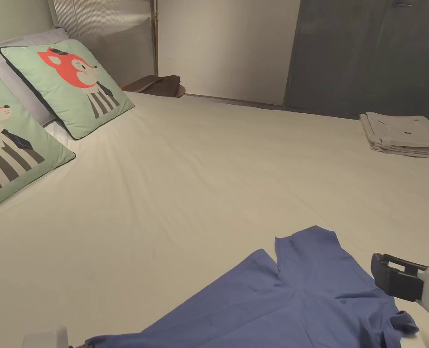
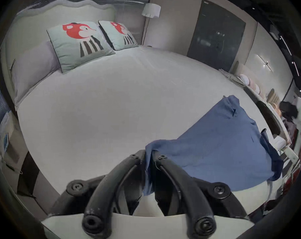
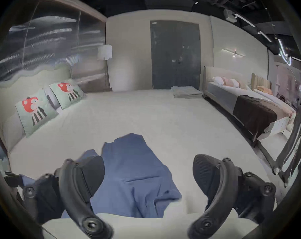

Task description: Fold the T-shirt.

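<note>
A blue T-shirt [image 1: 290, 294] lies spread on the near part of the white bed [image 1: 209, 181], one end pointing toward the far side. In the left gripper view my left gripper [image 2: 148, 158] is shut on a corner of the T-shirt [image 2: 215, 148], with cloth pinched between the jaws and hanging down behind them. My right gripper [image 3: 148, 172] stands open just above the T-shirt [image 3: 134, 173], one jaw over the cloth and the other over bare sheet. In the head view the right gripper [image 1: 397, 276] hovers at the shirt's right edge.
Two fox-print cushions [image 1: 68, 86] lean at the bed's head on the left. A folded pale garment stack [image 1: 406, 136] rests at the far right of the bed. A second bed [image 3: 246, 104] stands to the right, and a dark door [image 3: 175, 54] is beyond.
</note>
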`<state>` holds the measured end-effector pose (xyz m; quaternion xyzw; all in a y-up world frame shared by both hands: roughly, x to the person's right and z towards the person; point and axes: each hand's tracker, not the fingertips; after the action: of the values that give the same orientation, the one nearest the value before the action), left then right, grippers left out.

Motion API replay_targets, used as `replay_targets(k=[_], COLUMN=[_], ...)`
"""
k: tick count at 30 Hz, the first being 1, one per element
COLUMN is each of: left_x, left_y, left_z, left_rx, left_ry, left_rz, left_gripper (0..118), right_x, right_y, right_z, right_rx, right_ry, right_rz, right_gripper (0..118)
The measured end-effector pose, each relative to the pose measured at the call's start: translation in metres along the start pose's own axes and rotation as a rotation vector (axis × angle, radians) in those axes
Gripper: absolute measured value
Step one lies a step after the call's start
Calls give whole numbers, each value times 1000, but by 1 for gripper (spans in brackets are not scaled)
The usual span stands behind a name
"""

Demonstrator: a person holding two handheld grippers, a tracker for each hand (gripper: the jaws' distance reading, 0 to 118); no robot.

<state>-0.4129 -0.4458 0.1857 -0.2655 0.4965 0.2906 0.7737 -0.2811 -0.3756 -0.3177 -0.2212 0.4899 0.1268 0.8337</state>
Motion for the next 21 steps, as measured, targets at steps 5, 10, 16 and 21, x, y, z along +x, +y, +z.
replay_targets(k=[5,10,16,21], left_x=[3,4,7,11], left_y=[0,1,3,11], left_z=[-3,-7,-9,-1], left_rx=[-20,-46,-59,-30], left_ry=[19,36,43,28], left_rz=[2,7,5,4], left_gripper=[4,4,4,4], right_x=[14,27,30,43], right_y=[-1,-22,-29,-16], right_z=[-103,-158,-137,-101], right_rx=[-247,-443,-378,-218], right_ry=[-19,-68,-12,-20], right_rz=[19,7,-39,-41], right_gripper=[106,98,24,3])
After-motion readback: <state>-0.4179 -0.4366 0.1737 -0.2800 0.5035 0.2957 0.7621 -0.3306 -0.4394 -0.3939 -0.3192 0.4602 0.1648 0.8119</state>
